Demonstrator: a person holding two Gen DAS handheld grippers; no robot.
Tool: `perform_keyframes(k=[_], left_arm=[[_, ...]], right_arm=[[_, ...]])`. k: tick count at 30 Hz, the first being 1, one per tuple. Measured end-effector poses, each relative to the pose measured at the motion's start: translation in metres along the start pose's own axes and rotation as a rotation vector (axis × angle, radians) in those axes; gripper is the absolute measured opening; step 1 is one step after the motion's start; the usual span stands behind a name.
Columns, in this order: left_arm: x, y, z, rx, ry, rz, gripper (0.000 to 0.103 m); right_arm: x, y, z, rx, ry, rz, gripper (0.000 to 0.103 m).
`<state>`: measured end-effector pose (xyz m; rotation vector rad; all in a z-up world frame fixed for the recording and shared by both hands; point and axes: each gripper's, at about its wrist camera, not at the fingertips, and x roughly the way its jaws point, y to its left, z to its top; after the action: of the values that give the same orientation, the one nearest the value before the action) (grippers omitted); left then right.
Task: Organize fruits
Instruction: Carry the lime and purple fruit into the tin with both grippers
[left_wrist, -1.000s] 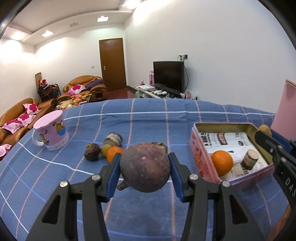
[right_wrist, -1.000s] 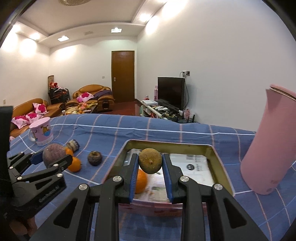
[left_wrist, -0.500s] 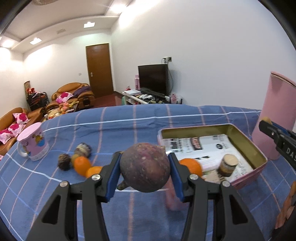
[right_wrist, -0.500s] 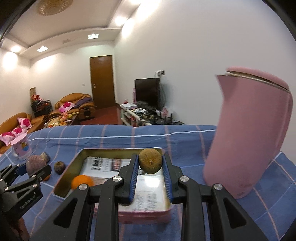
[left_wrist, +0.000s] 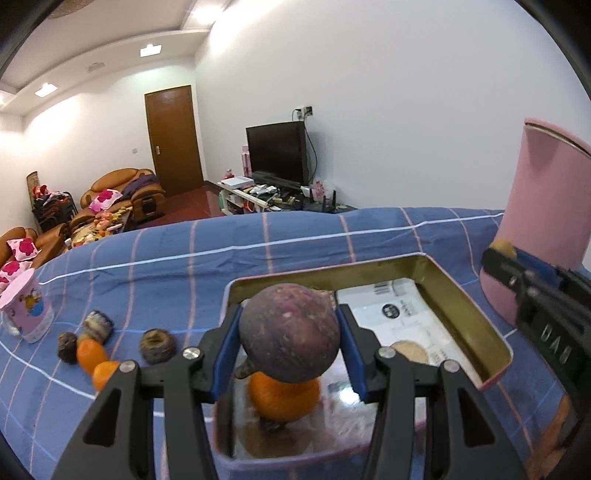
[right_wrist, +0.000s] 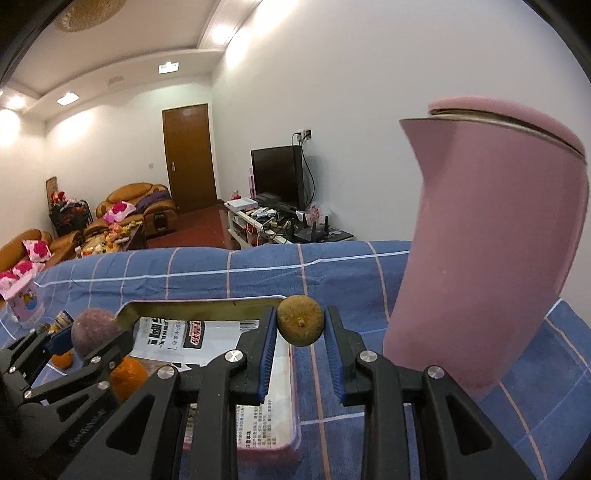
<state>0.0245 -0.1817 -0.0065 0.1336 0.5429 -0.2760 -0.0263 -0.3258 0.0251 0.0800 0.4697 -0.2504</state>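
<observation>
Directly under my left gripper (left_wrist: 290, 347) sits the open pink rectangular tin with the gold inner wall (left_wrist: 476, 321), paper-lined. The gripper is pinching the round dark purple mangosteen (left_wrist: 290, 332) between its blue pads, hanging above the tin's near-left corner. Straight below the mangosteen lies a bright orange tangerine (left_wrist: 284, 397), already on the tin floor; whether the two touch I cannot tell. Right of it in the tin is a short tan-topped cylinder (left_wrist: 409, 350).

My right gripper (right_wrist: 301, 326) is clamped on a small round brown-green fruit with a stem nub (right_wrist: 301, 325). It hangs over the tin's far-right corner, the tall pink kettle (right_wrist: 487, 240) just beside it on the right. From here the tin (right_wrist: 266, 446) lies down and to the left.

Both grippers are loaded and both are above or at the tin edge, so neither is really nearer; the left one is more squarely inside. I judge the next move is a short straight-down lower, but the tangerine is right on the drop line, so I'd shift slightly right toward bare paper first.

Off to the left of the left gripper, on the blue plaid cloth (left_wrist: 303, 243), more fruit waits: two small oranges (left_wrist: 90, 350), dark husky ones (left_wrist: 158, 345), near a pink mug (left_wrist: 27, 306).
</observation>
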Motion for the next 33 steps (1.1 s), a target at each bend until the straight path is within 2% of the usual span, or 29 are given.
perform_keyframes(k=[6,13,19,29,31,33], left_arm=[[0.012,-0.001,0.007,-0.010,0.024,-0.008,0.052],[0.026,0.004,0.007,-0.038,0.094,-0.025,0.052],[0.028,0.001,0.008,-0.037,0.102,-0.027,0.052],[0.034,0.002,0.009,-0.049,0.123,-0.018,0.052],[0.035,0.004,0.009,-0.058,0.129,-0.015,0.053],[0.035,0.006,0.011,-0.067,0.125,-0.012,0.053]], right_arm=[[0.018,0.009,-0.001,-0.041,0.049,0.015,0.028],[0.035,0.019,-0.003,-0.087,0.110,0.059,0.028],[0.043,0.031,-0.005,-0.141,0.152,0.110,0.028],[0.045,0.033,-0.006,-0.147,0.171,0.166,0.028],[0.046,0.033,-0.007,-0.145,0.178,0.176,0.030],[0.047,0.031,-0.006,-0.133,0.179,0.170,0.041]])
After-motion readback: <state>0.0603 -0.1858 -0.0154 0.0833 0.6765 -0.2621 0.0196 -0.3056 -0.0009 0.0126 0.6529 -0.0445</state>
